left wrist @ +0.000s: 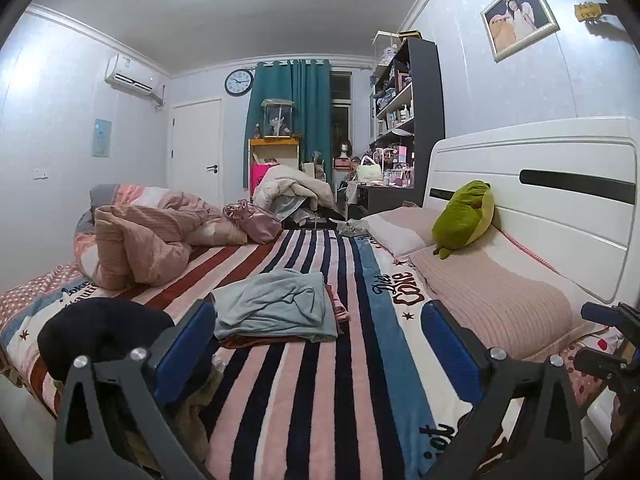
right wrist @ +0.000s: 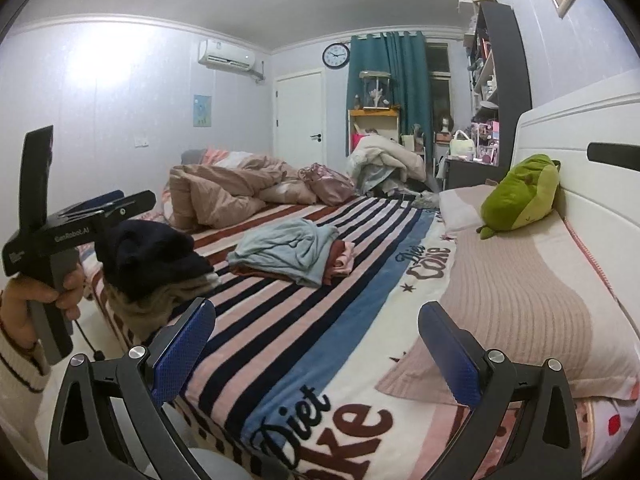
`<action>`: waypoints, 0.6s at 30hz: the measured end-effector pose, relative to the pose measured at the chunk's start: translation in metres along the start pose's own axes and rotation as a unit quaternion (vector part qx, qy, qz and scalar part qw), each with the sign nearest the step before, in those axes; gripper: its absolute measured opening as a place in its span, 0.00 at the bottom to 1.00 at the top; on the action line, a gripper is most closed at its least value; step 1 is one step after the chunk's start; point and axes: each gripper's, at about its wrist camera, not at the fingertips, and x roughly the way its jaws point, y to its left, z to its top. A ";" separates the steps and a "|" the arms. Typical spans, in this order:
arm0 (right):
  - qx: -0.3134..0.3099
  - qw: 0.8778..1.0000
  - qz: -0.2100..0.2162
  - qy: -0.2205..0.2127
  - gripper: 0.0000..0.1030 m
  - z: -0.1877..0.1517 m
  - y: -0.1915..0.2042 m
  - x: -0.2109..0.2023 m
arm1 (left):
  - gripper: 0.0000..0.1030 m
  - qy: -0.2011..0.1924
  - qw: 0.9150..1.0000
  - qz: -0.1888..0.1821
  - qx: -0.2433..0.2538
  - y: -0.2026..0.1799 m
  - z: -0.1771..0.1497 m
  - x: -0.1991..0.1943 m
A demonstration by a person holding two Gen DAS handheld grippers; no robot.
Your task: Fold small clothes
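At the left edge of the striped blanket (left wrist: 304,380) sits a heap of unfolded clothes (right wrist: 160,276), a dark knitted piece on top and beige cloth under it. It looks soft, limp and light; it would likely sag and bunch if taken by the middle, so a hem or shoulder edge seems the better place to pinch, one corner per tool. The dark top piece looks thicker and may grip well.

The left gripper (left wrist: 316,344) stands released, its blue pads wide apart with nothing between them, pointing over the blanket.

Farther along, near the bed's middle, lies a stack of folded clothes (left wrist: 276,312): a pale blue garment on top, rust and pink layers beneath, the edges a bit loose. It looks equally thin and floppy, and could slide apart if nudged.

The right gripper (right wrist: 316,344) is likewise released and empty, aimed across the blanket, with the pillow (right wrist: 520,300) on its right.
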 end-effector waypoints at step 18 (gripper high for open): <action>0.009 1.000 -0.004 -0.009 0.99 0.005 0.013 -0.002 | 0.99 -0.008 1.000 0.013 0.002 -0.002 -0.001 -0.009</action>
